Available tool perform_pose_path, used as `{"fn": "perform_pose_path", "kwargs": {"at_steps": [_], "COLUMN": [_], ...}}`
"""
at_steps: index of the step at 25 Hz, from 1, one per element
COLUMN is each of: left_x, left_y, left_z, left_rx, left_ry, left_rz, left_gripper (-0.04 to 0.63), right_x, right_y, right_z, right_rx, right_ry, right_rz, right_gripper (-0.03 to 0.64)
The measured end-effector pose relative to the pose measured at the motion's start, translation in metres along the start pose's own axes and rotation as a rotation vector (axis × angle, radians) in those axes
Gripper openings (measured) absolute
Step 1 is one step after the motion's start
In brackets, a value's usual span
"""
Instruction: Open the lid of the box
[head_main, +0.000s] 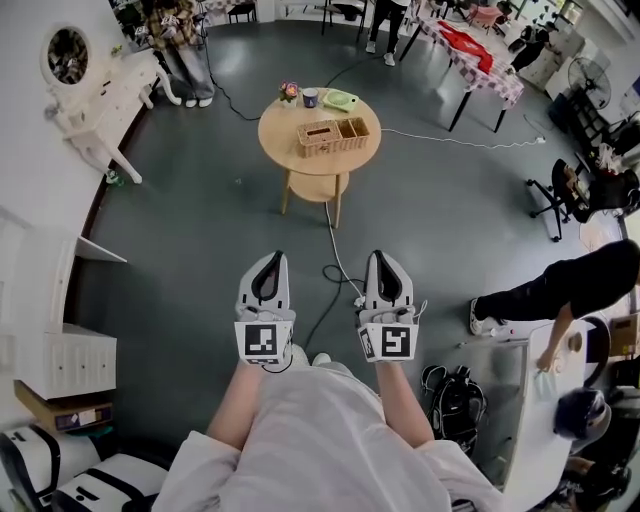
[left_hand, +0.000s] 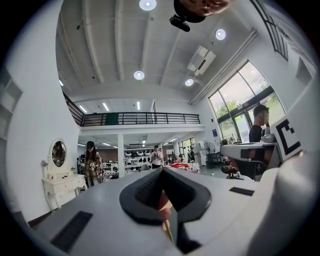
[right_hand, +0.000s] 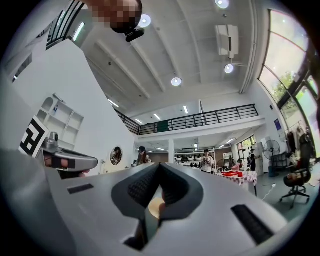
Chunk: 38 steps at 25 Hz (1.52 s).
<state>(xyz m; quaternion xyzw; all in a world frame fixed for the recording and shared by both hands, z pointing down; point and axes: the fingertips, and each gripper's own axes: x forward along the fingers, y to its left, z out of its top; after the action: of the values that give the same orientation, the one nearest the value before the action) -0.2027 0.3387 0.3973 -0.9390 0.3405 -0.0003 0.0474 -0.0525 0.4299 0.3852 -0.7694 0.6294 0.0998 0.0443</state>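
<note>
Round table (head_main: 285, 150) carries wicker box (head_main: 333, 135) (lid on); left gripper (head_main: 270, 258), right gripper (head_main: 385, 258) jaws closed, empty.

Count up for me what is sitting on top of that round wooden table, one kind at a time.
On the round table:
Woven box: 1
Small pot of flowers: 1
Cup: 1
Green dish: 1
Total: 4
</note>
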Motion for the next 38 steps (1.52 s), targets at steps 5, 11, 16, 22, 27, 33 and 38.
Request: {"fn": "perform_pose_path", "kwargs": {"at_steps": [5,11,16,22,27,33,38], "left_x": [0.014,0.061,0.126,0.216,0.284,0.348,0.393], "left_y": [-0.006,0.010,0.044,0.090,0.118,0.133,0.143], "left_z": [-0.010,-0.022,-0.037,-0.043,-0.043,-0.049,-0.062], "left_rx": [0.000,0.004,-0.003,-0.014,-0.022,0.021,-0.024], "left_ry": [0.019,0.018,0.026,0.026,0.020,0.023,0.042], "left_rz": [0.014,0.035,0.037,0.018,-0.015,-0.053,-0.024], "left_gripper": [-0.006,-0.006,-0.006,-0.006,-0.006,-0.006,-0.006], "right_x": [0.010,0.055,0.128,0.225,0.294,0.352,0.394], "right_y": [-0.013,-0.029,-0.043,-0.062,-0.081,-0.107,-0.134], "right_z": [-0.022,-0.041,-0.064,-0.079,-0.098,-0.127,-0.152], "right_rx": [0.005,-0.005,-0.012,-0.014,0.010,0.007,0.030], "right_ry": [0.034,0.047,0.055,0.058,0.063,0.104,0.126], "right_rz": [0.012,0.031,0.036,0.013,-0.010,-0.014,-0.019], "right_gripper": [-0.015,-0.015,-0.015,-0.015,-0.015,-0.015,-0.015]}}
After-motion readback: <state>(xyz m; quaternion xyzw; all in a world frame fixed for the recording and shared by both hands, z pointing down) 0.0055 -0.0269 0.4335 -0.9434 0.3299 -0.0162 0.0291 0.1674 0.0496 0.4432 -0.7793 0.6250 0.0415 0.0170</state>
